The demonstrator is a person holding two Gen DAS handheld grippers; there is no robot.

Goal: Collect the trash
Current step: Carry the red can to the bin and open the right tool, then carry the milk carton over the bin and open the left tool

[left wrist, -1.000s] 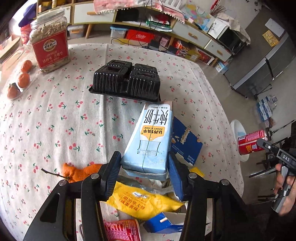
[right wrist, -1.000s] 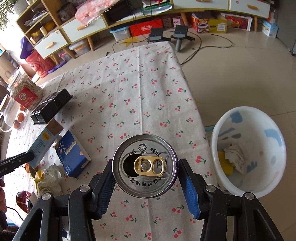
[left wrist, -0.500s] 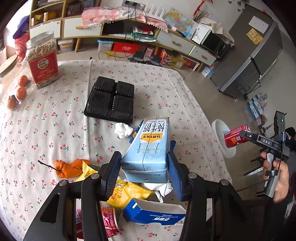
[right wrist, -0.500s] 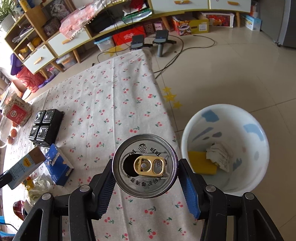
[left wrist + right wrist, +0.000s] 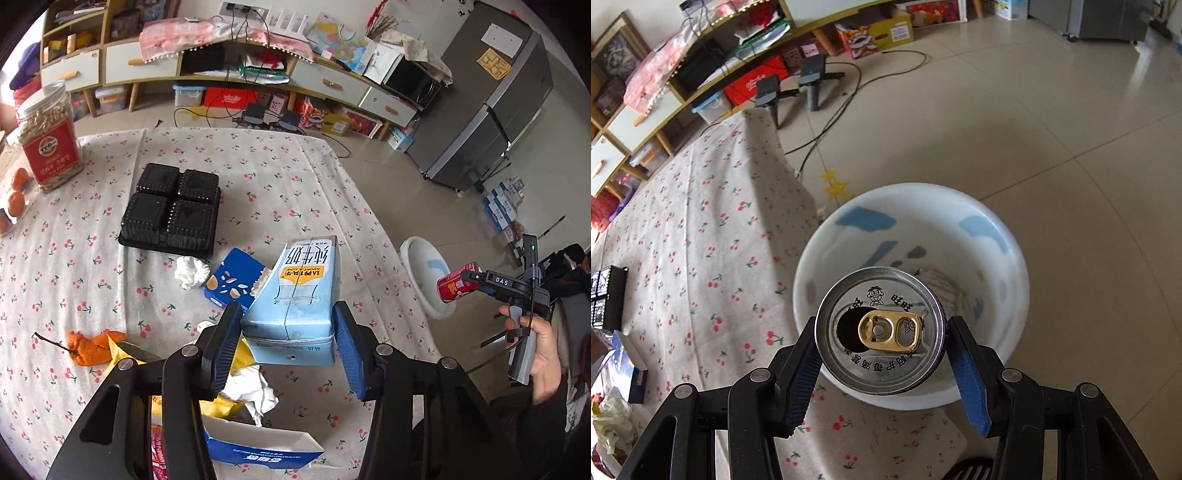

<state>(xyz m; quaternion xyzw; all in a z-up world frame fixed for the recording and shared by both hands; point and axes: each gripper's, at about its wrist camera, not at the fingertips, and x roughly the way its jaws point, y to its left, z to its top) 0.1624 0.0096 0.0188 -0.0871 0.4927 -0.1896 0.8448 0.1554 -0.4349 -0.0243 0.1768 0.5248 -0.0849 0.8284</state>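
You are at the drop-off step. Your right gripper (image 5: 882,363) is clamped on the opened can (image 5: 881,330), both pads against its sides, and the can hangs at lower centre of the right wrist view, above the near inside of the white basin (image 5: 1012,254) on the floor. The basin stands just beside the draped edge of the table (image 5: 713,229). In my judgement the next move calls only for parting the jaws once the can is clear of the near rim; a release too close to that rim risks the can striking it and rolling out onto the tiles.

Your left gripper (image 5: 286,341) holds the light-blue milk carton (image 5: 295,295) by its base, at lower centre of the left wrist view, lifted off the cloth and tilted away from the camera. It points steeply down over the remaining litter: crumpled tissue (image 5: 190,271), blue snack box (image 5: 232,280), orange peel (image 5: 90,345). At right of that view, your right hand (image 5: 537,339) carries its gripper angled down over the basin. The carton looks next in line.
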